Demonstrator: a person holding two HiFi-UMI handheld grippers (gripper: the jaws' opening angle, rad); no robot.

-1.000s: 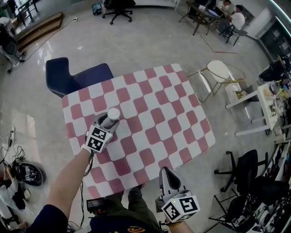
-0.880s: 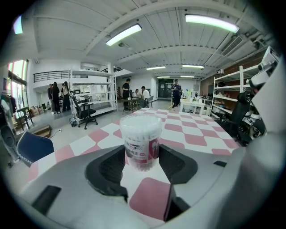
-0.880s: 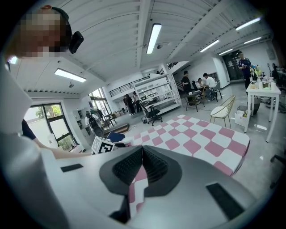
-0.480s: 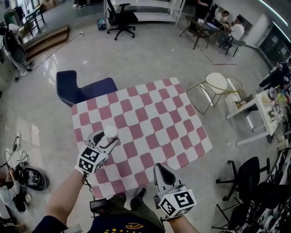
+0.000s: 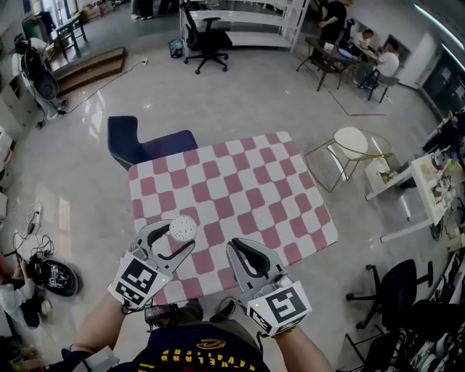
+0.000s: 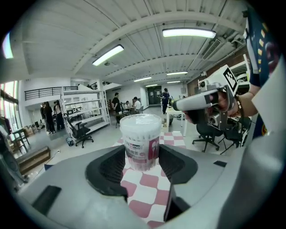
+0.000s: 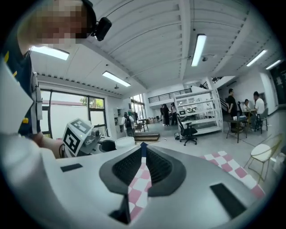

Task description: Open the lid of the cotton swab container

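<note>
We see a table (image 5: 254,189) with a pink and white checked cloth. A dark blue chair (image 5: 138,142) stands at its far left corner. On the right, near the table, is a little round stool (image 5: 351,138) with a white top and thin gold legs. A black wheeled chair (image 5: 207,40) stands far off by a white shelf (image 5: 251,16). A second black chair (image 5: 396,280) is at the lower right. Wires (image 5: 29,243) lie on the shiny floor (image 5: 240,94) at the left. People (image 5: 390,62) sit far away at a desk.
</note>
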